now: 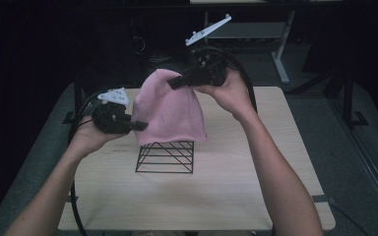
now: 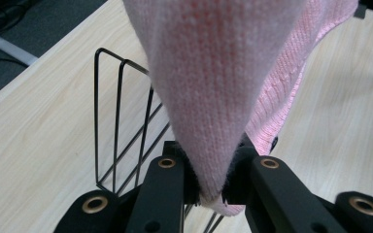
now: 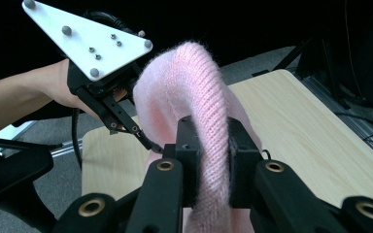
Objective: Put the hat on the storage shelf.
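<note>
A pink knitted hat (image 1: 170, 110) hangs stretched between both grippers above a black wire rack (image 1: 166, 156) on the table. My left gripper (image 1: 139, 126) is shut on the hat's lower left edge; its own view shows the knit (image 2: 213, 97) pinched between the jaws, with the wire rack (image 2: 121, 121) behind. My right gripper (image 1: 173, 83) is shut on the hat's top, higher up and farther back. In the right gripper view a ribbed fold of the hat (image 3: 209, 136) passes between the jaws, and the left gripper (image 3: 148, 141) is seen beyond it. The hat's lower hem drapes over the rack's top.
The light wooden table (image 1: 236, 196) has bare room in front of and to the right of the rack. A desk frame with metal legs (image 1: 280, 59) stands behind the table. Dark floor surrounds the table's edges.
</note>
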`<state>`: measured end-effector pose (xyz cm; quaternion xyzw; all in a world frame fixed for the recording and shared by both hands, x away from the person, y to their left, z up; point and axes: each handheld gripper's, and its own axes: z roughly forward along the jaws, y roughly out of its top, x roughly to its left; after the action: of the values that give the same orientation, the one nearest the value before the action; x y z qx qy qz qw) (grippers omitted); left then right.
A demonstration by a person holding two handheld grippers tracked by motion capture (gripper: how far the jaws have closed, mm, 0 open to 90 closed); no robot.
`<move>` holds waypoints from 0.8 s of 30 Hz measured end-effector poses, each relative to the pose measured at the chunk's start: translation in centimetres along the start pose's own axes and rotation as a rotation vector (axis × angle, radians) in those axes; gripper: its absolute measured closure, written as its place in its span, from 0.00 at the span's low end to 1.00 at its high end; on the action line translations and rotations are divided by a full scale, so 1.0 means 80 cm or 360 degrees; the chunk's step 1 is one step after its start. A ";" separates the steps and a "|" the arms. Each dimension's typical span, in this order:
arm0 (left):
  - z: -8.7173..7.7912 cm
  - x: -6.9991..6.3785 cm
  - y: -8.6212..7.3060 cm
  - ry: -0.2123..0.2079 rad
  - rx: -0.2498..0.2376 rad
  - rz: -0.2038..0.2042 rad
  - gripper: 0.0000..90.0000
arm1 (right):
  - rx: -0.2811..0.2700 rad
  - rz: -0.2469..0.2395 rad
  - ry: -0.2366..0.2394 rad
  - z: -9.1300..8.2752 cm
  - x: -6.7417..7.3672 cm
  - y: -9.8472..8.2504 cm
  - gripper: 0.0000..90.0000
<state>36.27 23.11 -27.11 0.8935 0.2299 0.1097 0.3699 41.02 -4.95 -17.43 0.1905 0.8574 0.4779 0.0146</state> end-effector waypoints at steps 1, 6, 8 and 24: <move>0.001 0.000 0.000 -0.0001 0.0008 0.0005 0.89 | 0.0001 -0.0004 -0.0006 0.000 -0.001 -0.001 0.88; 0.004 0.001 0.000 0.0014 0.0039 0.0014 0.89 | -0.0008 0.0014 0.0015 0.001 -0.003 -0.006 0.88; 0.004 0.000 -0.003 0.0023 0.0045 0.0021 0.89 | -0.0005 0.0005 0.0019 0.004 -0.001 -0.008 0.88; 0.007 -0.004 -0.046 0.0049 0.0085 0.0023 0.89 | 0.0031 -0.0060 0.0153 0.045 0.015 -0.024 0.87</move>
<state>35.01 24.88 -30.13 0.9029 0.2319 0.1200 0.3416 40.01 -2.50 -20.77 0.1512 0.8651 0.4779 -0.0196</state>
